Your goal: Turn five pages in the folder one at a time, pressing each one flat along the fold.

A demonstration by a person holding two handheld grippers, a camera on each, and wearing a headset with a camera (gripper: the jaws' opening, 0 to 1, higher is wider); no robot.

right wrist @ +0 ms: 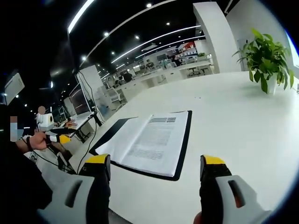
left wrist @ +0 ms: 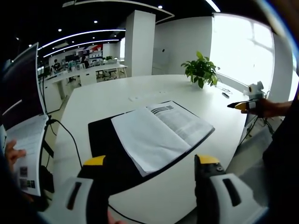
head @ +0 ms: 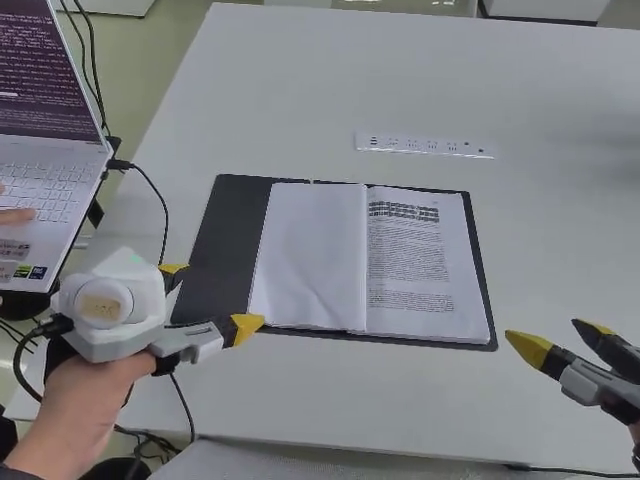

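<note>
A black folder (head: 215, 250) lies open on the white table, with a blank white page (head: 305, 255) on the left and a printed page (head: 415, 265) on the right. The folder (left wrist: 154, 135) is ahead of my left gripper (left wrist: 152, 163), which stands open and empty. In the head view my left gripper (head: 210, 300) hovers just off the folder's near left corner. My right gripper (head: 565, 345) is open and empty at the lower right, apart from the folder (right wrist: 149, 137). Its yellow-tipped fingers (right wrist: 212, 163) frame the book from the near right side.
An open laptop (head: 40, 150) sits at the far left with a hand on its keys, and a black cable (head: 155, 195) runs from it beside the folder. A white power strip (head: 425, 145) lies beyond the folder. A potted plant (left wrist: 201, 70) stands at the table's far end.
</note>
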